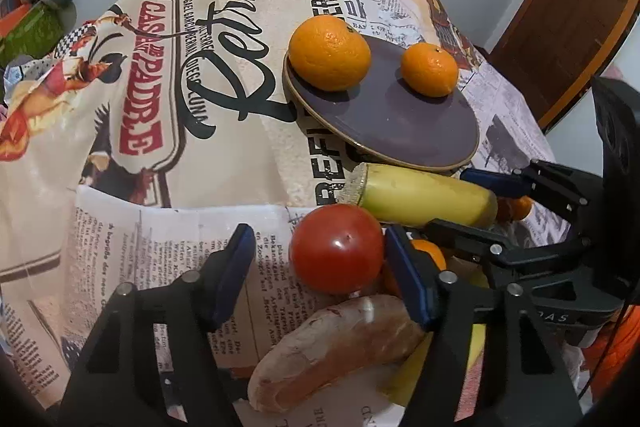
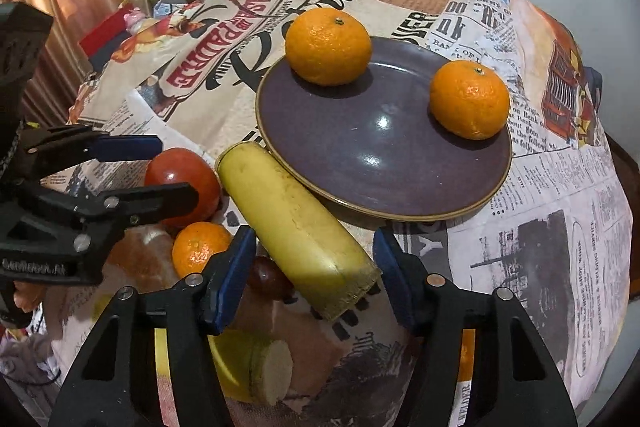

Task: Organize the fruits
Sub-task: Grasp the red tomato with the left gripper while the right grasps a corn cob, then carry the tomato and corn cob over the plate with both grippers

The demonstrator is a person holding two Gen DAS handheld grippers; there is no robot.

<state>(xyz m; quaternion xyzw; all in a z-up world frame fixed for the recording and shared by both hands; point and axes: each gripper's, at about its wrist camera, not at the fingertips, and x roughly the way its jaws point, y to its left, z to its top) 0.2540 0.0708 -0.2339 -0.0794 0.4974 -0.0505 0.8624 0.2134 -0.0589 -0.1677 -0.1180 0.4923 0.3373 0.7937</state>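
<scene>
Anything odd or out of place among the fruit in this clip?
Yes: a bread roll lies in the fruit pile beside the tomato. Also, the banana piece has both ends cut off and leans on the plate rim.

Both close views (angled down) share plate (image 1: 384, 115).
</scene>
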